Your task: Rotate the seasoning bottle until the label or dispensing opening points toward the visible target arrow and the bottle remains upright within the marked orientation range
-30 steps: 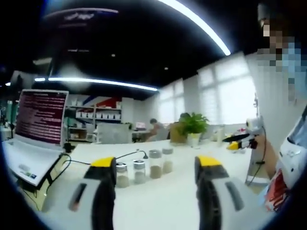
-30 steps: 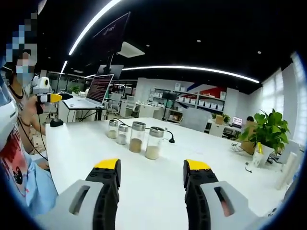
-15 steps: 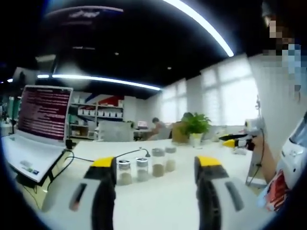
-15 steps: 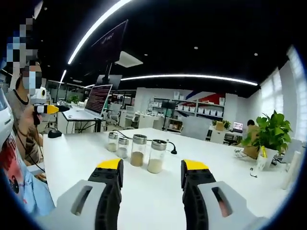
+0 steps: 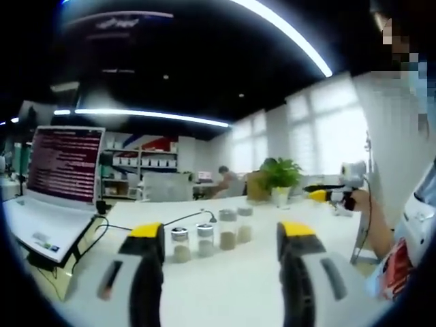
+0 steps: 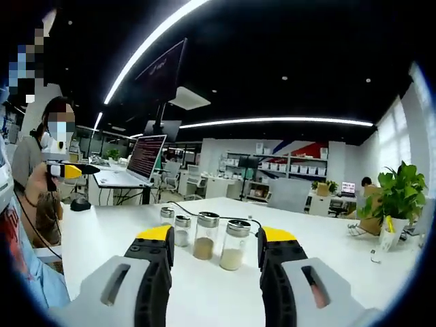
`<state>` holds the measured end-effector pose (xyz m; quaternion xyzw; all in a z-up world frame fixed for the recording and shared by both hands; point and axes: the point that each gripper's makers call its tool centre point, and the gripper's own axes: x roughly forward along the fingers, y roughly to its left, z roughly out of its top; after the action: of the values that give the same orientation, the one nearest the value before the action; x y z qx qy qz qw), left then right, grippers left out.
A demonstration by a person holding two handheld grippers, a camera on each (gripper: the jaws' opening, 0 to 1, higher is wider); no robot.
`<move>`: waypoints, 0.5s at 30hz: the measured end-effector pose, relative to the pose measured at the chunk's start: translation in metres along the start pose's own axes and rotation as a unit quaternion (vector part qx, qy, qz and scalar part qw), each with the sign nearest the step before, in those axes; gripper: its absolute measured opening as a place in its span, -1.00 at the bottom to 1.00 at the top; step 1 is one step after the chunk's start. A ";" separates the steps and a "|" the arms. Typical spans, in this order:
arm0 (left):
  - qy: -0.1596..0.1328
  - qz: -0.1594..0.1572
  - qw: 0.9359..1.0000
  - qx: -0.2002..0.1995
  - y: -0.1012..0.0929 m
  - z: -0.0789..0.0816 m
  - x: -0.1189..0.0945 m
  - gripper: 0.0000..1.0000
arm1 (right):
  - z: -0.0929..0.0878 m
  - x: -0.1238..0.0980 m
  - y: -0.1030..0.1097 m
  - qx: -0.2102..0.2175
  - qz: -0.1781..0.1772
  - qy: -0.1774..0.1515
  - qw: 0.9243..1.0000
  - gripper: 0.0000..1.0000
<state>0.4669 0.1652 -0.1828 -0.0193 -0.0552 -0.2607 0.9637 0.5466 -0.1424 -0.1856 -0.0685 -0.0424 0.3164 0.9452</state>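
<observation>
Four bottles are standing in a row on the white table.
Both grippers are hovering spread, gripping nothing; a laptop and plant are sitting nearby.

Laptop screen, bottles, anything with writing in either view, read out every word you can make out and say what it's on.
No text is readable.
Laptop screen: rows of light text on dark red, too blurred to read.
Seasoning bottles: no label legible.
Hanging monitor: faint marks, too small to read.
</observation>
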 end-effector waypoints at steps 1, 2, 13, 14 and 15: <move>0.001 -0.001 1.000 0.000 0.000 0.000 0.000 0.40 | 0.000 0.003 -0.001 -0.001 -0.001 0.001 1.000 -0.03; 0.000 -0.002 1.000 0.000 -0.001 0.000 0.000 0.40 | 0.000 0.006 -0.004 -0.003 -0.005 0.003 1.000 -0.04; 0.000 0.001 1.000 -0.003 0.003 0.000 -0.001 0.40 | -0.016 0.036 -0.014 0.000 -0.009 0.041 0.999 -0.11; 0.000 0.000 1.000 -0.001 0.003 0.000 -0.002 0.40 | -0.018 0.039 -0.016 0.003 -0.011 0.045 0.999 -0.12; -0.001 0.000 1.000 0.001 0.003 0.000 -0.002 0.40 | -0.020 0.041 -0.018 0.008 -0.013 0.047 0.999 -0.12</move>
<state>0.4665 0.1690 -0.1826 -0.0185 -0.0561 -0.2606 0.9636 0.5924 -0.1337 -0.2013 -0.0754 0.0034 0.3009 0.9507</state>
